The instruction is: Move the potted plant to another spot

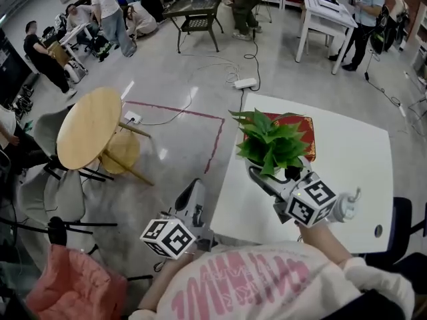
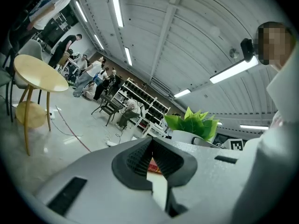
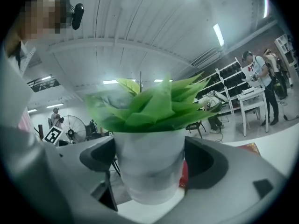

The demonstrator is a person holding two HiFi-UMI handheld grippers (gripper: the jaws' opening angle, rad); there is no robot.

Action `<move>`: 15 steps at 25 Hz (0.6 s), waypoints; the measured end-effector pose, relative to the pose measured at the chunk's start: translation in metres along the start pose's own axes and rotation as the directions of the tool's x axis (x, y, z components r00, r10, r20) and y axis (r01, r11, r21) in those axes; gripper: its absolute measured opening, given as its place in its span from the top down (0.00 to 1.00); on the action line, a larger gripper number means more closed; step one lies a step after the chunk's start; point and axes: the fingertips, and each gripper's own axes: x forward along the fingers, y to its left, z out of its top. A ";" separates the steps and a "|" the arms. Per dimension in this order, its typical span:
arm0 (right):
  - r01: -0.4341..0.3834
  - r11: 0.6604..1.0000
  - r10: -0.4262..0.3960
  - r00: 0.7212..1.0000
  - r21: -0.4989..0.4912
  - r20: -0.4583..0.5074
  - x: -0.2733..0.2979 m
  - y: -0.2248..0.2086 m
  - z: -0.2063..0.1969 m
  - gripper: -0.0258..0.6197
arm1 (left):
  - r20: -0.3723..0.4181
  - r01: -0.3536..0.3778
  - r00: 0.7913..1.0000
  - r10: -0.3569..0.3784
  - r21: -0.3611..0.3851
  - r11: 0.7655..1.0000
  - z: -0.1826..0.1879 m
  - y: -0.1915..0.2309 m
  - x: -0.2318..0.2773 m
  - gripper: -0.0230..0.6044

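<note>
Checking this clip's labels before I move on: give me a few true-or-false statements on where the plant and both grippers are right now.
1. The right gripper has the potted plant between its jaws, pads against the white pot. True.
2. The left gripper also grips the plant. False: its jaws are together on nothing, and it is off the left edge of the white table.
3. A red mat lies on the white table by the plant. True.
4. A round wooden table stands at the right of the head view. False: the round wooden table stands at the left, on the floor.
</note>
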 end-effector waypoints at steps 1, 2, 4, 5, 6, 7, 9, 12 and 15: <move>0.002 1.000 -0.002 1.000 0.003 -0.008 0.000 -0.001 -0.003 0.23 | -0.014 -0.001 1.000 0.001 0.001 1.000 -0.004 0.000 0.001 0.96; 0.004 1.000 -0.004 1.000 0.006 -0.014 0.001 -0.002 -0.006 0.23 | -0.025 -0.001 1.000 0.001 0.001 1.000 -0.006 0.001 0.002 0.96; 0.014 1.000 -0.013 1.000 0.013 -0.021 0.003 -0.005 -0.011 0.23 | -0.042 0.003 0.999 -0.003 0.002 1.000 -0.008 0.004 0.005 0.96; 0.021 1.000 -0.021 1.000 0.017 -0.023 0.004 -0.006 -0.013 0.23 | -0.048 0.008 0.999 -0.007 0.004 1.000 -0.007 0.006 0.008 0.96; 0.030 0.999 -0.030 0.999 0.022 -0.025 0.006 -0.007 -0.014 0.23 | -0.054 0.014 0.998 -0.014 0.006 1.000 -0.006 0.008 0.011 0.96; 0.041 0.999 -0.040 0.999 0.025 -0.025 0.008 -0.008 -0.015 0.23 | -0.062 0.023 0.998 -0.023 0.009 1.000 -0.003 0.010 0.014 0.96; 0.069 0.997 -0.068 0.997 0.029 -0.023 0.012 -0.008 -0.016 0.23 | -0.083 0.047 0.995 -0.046 0.010 0.999 0.000 0.014 0.021 0.96; 0.117 0.992 -0.117 0.993 0.039 -0.018 0.021 -0.009 -0.024 0.23 | -0.120 0.083 0.989 -0.081 0.009 0.997 0.003 0.028 0.028 0.96; 0.185 0.981 -0.184 0.983 0.058 -0.013 0.033 -0.005 -0.033 0.23 | -0.166 0.135 0.977 -0.131 0.015 0.991 0.013 0.044 0.035 0.96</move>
